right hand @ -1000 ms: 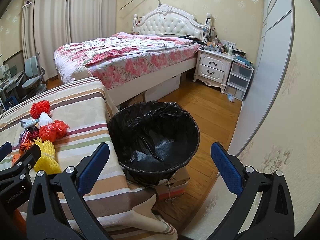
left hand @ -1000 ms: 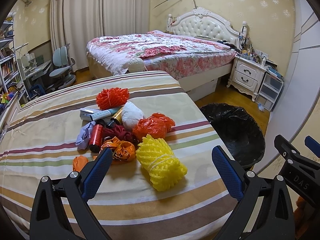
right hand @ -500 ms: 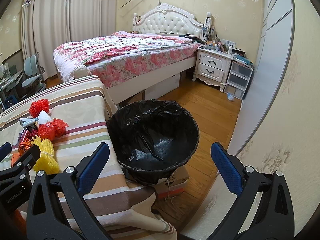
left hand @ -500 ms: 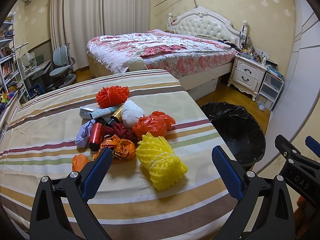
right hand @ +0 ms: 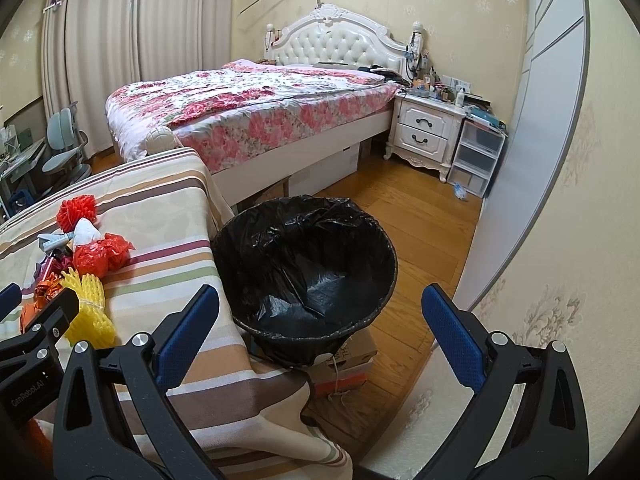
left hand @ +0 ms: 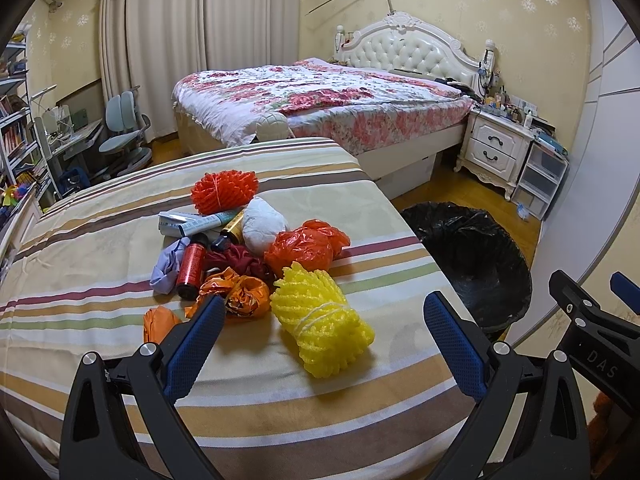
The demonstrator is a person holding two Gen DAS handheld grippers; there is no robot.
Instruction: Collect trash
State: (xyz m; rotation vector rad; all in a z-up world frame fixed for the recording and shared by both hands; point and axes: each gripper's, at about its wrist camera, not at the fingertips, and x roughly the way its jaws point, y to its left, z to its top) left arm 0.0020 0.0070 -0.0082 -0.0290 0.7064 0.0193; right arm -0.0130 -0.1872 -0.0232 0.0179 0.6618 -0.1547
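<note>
A pile of trash lies on the striped table: a yellow foam net, an orange plastic bag, a white wad, a red foam net, a red can, a tube and crumpled orange wrappers. My left gripper is open and empty, just short of the yellow net. My right gripper is open and empty, held above the black-lined trash bin to the right of the table. The bin also shows in the left wrist view.
A bed stands behind the table, with a white nightstand and plastic drawers to its right. A cardboard box sits under the bin. A wall runs along the right. A desk chair is at the far left.
Both grippers have barely shifted; the views have moved only slightly. Nothing was grasped or let go.
</note>
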